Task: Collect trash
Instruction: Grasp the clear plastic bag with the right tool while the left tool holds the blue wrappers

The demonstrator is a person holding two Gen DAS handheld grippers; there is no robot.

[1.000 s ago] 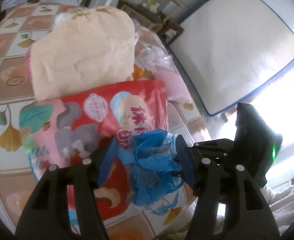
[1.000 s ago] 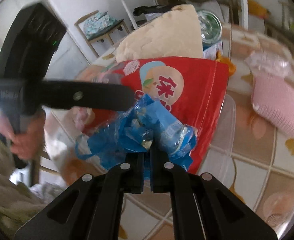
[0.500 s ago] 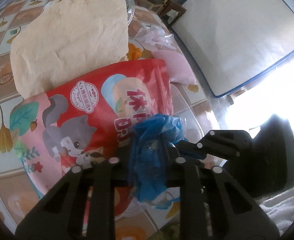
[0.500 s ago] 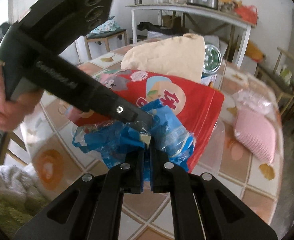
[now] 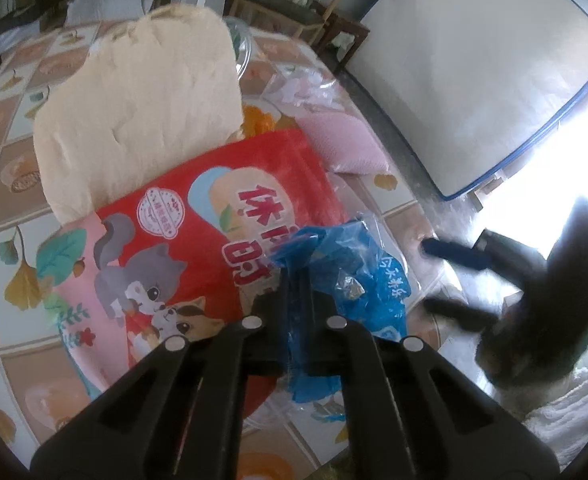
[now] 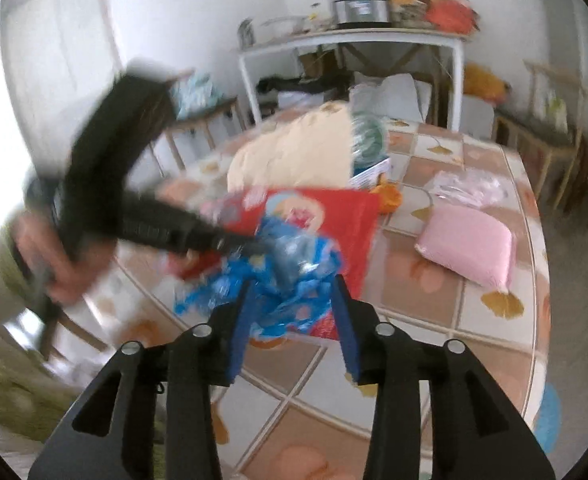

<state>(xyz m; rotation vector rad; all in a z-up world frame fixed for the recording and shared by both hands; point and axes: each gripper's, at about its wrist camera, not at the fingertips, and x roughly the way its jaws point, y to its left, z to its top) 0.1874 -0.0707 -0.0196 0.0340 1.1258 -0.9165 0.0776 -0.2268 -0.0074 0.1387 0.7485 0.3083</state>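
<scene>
1. Left wrist view had the left gripper (image 5: pixel 294 280) nearest the lens, its jaws pressed together on a crumpled blue plastic wrapper (image 5: pixel 358 280), having just closed on it.
2. Right wrist view showed the right gripper (image 6: pixel 294 304) with its blue-padded jaws standing apart; they had just been opening, and the blue plastic wrapper (image 6: pixel 281 276) sat between them without either pad pressing it.
3. That wrapper hung over the near edge of the tiled table (image 6: pixel 434 300), in front of a red snack bag (image 5: pixel 213 240) printed with a cartoon squirrel.
4. Behind the red bag stood a cream paper bag (image 5: pixel 141 120), tall and crumpled, towards the table's middle.
5. A person's hand (image 6: pixel 49 264) gripped the left gripper's handle beyond the table's left edge, blurred.
6. A pink pillow-like pack (image 6: pixel 470 248) lay near the right edge of the table, with a clear plastic bag (image 6: pixel 466 188) just behind it.
7. Beyond the far edge stood a white shelf table (image 6: pixel 354 40) bearing a metal pot (image 6: pixel 358 6).
</scene>
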